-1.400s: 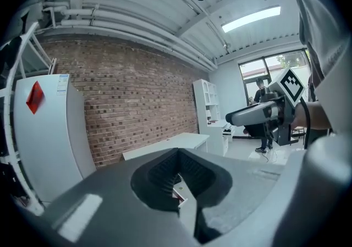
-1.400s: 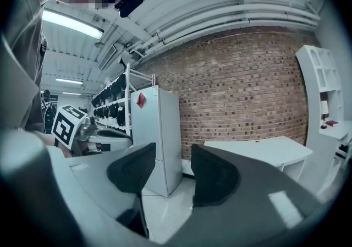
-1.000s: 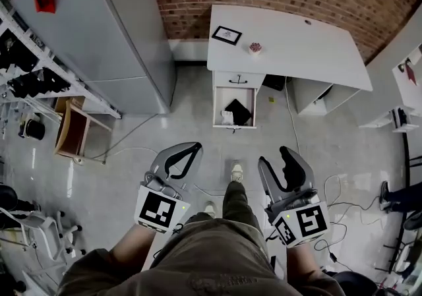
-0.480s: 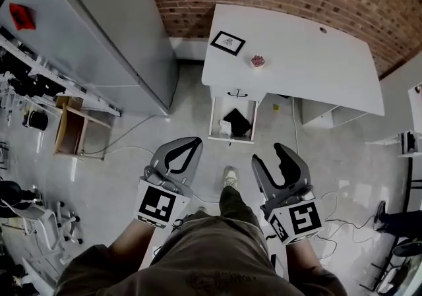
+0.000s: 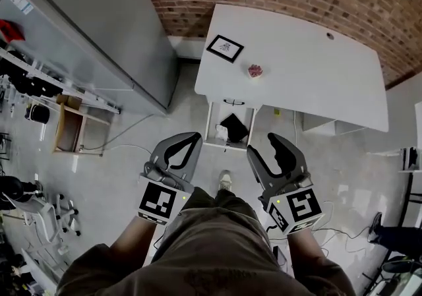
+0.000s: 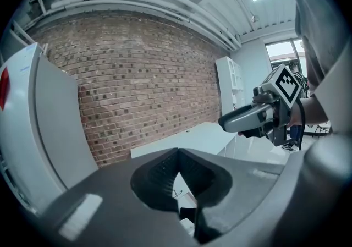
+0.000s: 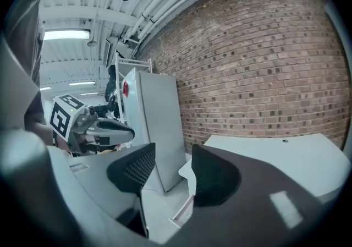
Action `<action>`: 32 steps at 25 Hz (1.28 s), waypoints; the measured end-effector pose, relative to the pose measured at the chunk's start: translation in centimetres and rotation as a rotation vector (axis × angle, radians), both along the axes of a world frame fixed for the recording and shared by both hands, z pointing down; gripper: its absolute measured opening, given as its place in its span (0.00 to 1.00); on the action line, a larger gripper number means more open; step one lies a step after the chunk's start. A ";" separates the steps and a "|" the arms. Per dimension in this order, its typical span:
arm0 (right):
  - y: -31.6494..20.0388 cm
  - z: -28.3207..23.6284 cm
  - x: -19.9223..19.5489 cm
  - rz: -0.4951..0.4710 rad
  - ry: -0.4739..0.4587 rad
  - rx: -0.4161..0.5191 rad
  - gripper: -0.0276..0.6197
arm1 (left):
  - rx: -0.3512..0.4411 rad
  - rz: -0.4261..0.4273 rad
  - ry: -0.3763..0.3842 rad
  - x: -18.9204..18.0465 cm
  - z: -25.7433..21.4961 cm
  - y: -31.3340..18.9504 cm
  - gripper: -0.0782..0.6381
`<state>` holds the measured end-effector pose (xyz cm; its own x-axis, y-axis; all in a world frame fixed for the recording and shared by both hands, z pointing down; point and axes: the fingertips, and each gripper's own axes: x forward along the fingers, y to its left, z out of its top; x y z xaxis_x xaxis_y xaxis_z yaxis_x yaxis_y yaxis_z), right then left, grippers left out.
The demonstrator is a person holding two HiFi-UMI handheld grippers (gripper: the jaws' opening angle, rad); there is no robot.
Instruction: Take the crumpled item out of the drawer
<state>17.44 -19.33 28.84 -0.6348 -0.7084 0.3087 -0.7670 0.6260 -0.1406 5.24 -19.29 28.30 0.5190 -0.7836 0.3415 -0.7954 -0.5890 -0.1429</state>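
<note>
Under the white desk [image 5: 297,70] a drawer [image 5: 211,127] stands pulled out. Inside it lie a crumpled white item [image 5: 221,132] on the left and a flat black item [image 5: 236,126] beside it. My left gripper [image 5: 194,138] is held just short of the drawer's front left corner, its jaws shut on nothing; its tips meet in the left gripper view [image 6: 177,152]. My right gripper [image 5: 262,144] is open and empty, just in front of the drawer's right side, with a gap between its jaws [image 7: 173,166]. Neither gripper touches the drawer.
A framed picture [image 5: 225,48] and a small pink object [image 5: 255,71] rest on the desk. A tall grey cabinet [image 5: 99,31] stands left of it against the brick wall. A wooden box [image 5: 69,131] and cables lie on the floor. The person's shoe [image 5: 225,180] is between the grippers.
The person has stepped towards the desk. Both grippers have come closer to the open drawer. The left stays shut and the right stays open.
</note>
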 end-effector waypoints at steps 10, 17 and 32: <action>-1.9 2.0 -2.1 -0.031 -0.022 -0.057 0.40 | -0.023 -0.035 -0.013 -2.4 1.2 -1.0 0.11; -2.7 2.6 -3.8 0.011 0.000 -0.084 0.40 | -0.029 0.017 -0.022 -4.6 1.6 -1.9 0.11; -4.7 8.3 -5.3 0.098 0.084 -0.220 0.40 | -0.075 0.075 -0.021 -7.7 4.0 -4.8 0.11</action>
<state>12.16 -24.06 37.14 -0.5316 -0.6751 0.5115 -0.8375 0.5092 -0.1984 -2.45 -24.11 32.34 0.5674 -0.7147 0.4090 -0.7459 -0.6565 -0.1124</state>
